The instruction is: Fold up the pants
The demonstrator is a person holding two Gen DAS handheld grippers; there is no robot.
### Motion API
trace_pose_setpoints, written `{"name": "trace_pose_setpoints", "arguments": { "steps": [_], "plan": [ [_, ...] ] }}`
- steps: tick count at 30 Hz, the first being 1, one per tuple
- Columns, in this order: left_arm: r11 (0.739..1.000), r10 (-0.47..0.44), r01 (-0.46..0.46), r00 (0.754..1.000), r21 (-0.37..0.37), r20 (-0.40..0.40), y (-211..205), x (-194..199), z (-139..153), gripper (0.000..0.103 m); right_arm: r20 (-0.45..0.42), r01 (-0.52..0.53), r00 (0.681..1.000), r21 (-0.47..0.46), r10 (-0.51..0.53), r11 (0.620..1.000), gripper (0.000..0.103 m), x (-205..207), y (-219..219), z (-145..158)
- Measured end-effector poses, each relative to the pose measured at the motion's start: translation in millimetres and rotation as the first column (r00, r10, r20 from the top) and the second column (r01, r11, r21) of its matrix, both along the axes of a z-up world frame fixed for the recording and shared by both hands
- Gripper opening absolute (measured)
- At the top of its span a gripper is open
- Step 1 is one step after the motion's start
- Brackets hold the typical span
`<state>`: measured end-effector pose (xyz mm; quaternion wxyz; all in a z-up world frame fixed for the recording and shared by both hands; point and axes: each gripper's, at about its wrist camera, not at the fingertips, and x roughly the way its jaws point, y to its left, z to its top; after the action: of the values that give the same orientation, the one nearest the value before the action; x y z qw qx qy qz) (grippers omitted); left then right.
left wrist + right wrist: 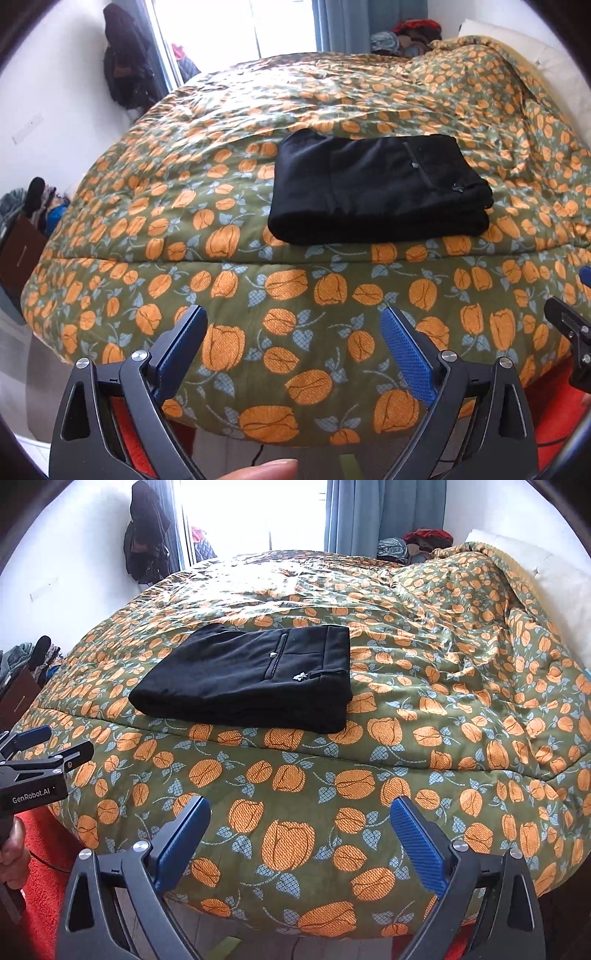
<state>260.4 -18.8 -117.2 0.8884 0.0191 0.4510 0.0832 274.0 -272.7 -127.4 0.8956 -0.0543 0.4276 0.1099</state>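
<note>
Apparently the folding is finished — the pants [376, 188] are laid as a compact black stack on the quilt [258, 295], near the bed's front edge. Left gripper [291, 354] and right gripper [301, 843] are held apart, empty, short of the stack — only withdrawal seems needed.

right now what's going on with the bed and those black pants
A person holds a gripper in each hand at the near edge of the bed. The black pants lie folded into a compact stack on the flowered quilt, with a back pocket and button facing up. The left gripper and the right gripper are both open and hold nothing; each is apart from the pants, on the near side. By the look of it, the folding is done.
</note>
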Motion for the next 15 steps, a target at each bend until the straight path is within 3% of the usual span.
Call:
{"name": "trace_pose_setpoints", "arguments": {
  "steps": [15],
  "plan": [
    [0.998,-0.032,0.032,0.999,-0.057,0.01,3.8,-11.5,1.3,0.096,0.026,-0.037,0.999,-0.034,0.038,0.999,0.097,-15.3,18.1,7.6]
  ]
}}
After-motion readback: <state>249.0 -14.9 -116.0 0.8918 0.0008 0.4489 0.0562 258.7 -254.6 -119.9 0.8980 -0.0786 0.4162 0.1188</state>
